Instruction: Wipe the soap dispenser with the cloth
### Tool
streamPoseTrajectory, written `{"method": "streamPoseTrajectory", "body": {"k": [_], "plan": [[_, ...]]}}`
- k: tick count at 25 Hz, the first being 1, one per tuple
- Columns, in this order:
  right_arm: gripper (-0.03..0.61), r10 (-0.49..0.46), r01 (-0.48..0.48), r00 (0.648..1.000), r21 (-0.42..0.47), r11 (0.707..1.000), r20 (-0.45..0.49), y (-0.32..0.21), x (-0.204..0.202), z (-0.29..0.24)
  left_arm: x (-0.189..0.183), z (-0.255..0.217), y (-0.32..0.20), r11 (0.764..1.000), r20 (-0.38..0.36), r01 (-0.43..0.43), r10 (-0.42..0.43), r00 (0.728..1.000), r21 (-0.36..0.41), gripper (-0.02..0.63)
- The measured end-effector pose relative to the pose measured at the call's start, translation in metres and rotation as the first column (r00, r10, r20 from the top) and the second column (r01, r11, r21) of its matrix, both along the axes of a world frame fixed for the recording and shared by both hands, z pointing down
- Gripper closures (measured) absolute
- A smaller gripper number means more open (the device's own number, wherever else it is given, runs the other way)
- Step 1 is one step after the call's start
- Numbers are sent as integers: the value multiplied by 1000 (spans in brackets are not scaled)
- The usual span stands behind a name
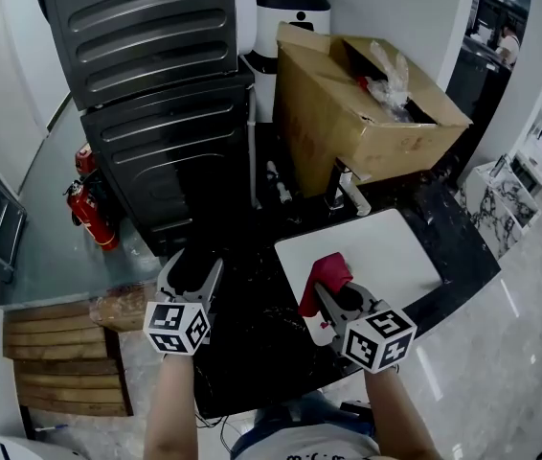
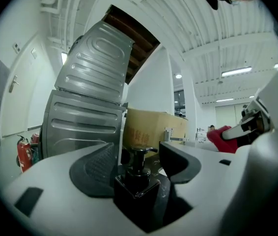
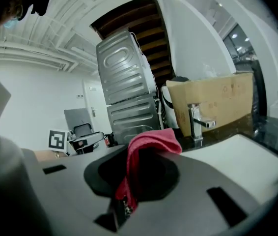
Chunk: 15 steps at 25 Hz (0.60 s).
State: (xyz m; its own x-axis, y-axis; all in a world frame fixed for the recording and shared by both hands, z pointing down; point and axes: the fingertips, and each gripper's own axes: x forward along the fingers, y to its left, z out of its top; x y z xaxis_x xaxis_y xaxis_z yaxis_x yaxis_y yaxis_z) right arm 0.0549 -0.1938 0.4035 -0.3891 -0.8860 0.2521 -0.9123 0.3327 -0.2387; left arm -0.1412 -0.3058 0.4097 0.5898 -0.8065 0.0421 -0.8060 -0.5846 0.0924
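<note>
A black square soap dispenser point(image 2: 136, 181) with a pump top stands between the jaws of my left gripper point(image 2: 139, 157), low near their base. The jaws stand wide and their pads do not press on the bottle. In the head view the left gripper point(image 1: 191, 268) is over the black countertop point(image 1: 252, 329), and the bottle is lost in the dark there. My right gripper point(image 1: 333, 290) is shut on a red cloth point(image 1: 324, 274) that drapes over its jaws point(image 3: 151, 144). It hovers at the near left edge of the white sink basin point(image 1: 386, 247), to the right of the left gripper.
A faucet point(image 1: 348, 188) stands behind the basin, with an open cardboard box point(image 1: 357, 113) beyond it. A tall dark ribbed metal machine point(image 1: 156, 84) fills the back left. Red fire extinguishers point(image 1: 89, 209) stand on the floor at left, wooden steps point(image 1: 60, 353) below them.
</note>
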Motion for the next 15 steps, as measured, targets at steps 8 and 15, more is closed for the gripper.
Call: {"method": "streamPoseTrajectory", "body": {"k": [8, 15], "plan": [[529, -20, 43, 993, 199, 979, -115, 6, 11, -50, -38, -21, 62, 989, -71, 123, -117, 991, 82, 603], [528, -51, 107, 974, 247, 963, -222, 17, 28, -64, -24, -59, 102, 950, -23, 250, -250, 968, 188, 601]]}}
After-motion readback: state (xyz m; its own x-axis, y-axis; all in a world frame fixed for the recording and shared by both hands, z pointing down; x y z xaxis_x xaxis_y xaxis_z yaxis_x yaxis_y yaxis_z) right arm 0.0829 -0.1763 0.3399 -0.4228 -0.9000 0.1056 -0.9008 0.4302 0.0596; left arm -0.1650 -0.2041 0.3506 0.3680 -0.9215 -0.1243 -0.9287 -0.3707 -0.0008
